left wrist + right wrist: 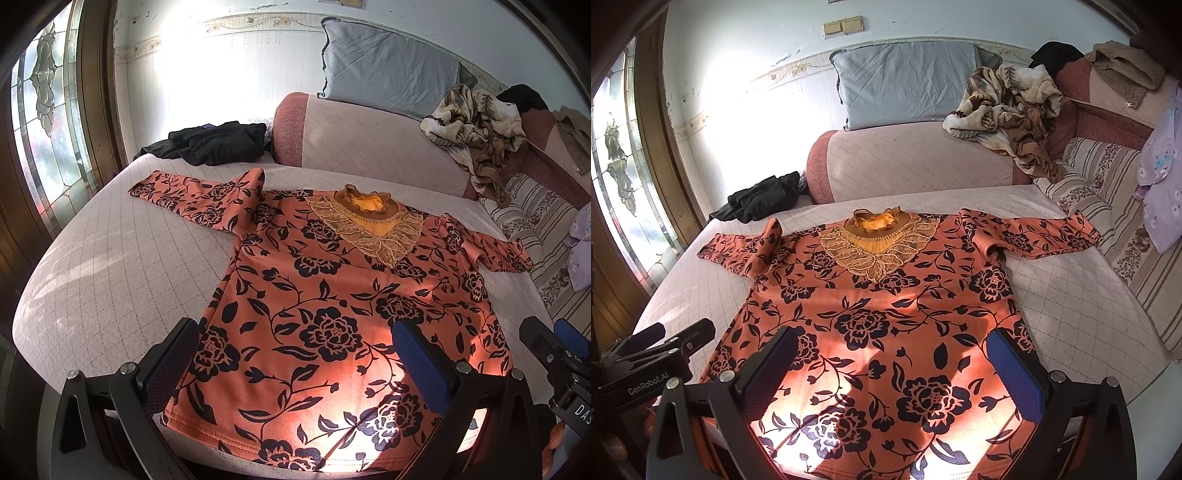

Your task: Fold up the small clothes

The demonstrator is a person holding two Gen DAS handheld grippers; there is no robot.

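Note:
An orange top with black flowers (332, 295) and a gold lace collar (369, 221) lies flat, front up, on the quilted bed (110, 258), both sleeves spread out. It also shows in the right wrist view (886, 314). My left gripper (295, 354) is open above the hem's left part. My right gripper (892, 358) is open above the hem's right part; it also shows at the right edge of the left wrist view (554, 347). Neither holds anything.
A black garment (214, 142) lies at the bed's far left. A pink bolster (369, 140), a grey pillow (388, 70) and a crumpled floral blanket (476, 125) lie at the head. A striped cover (1126, 240) and purple cloth (1160, 177) are at the right. A stained-glass window (44, 110) is left.

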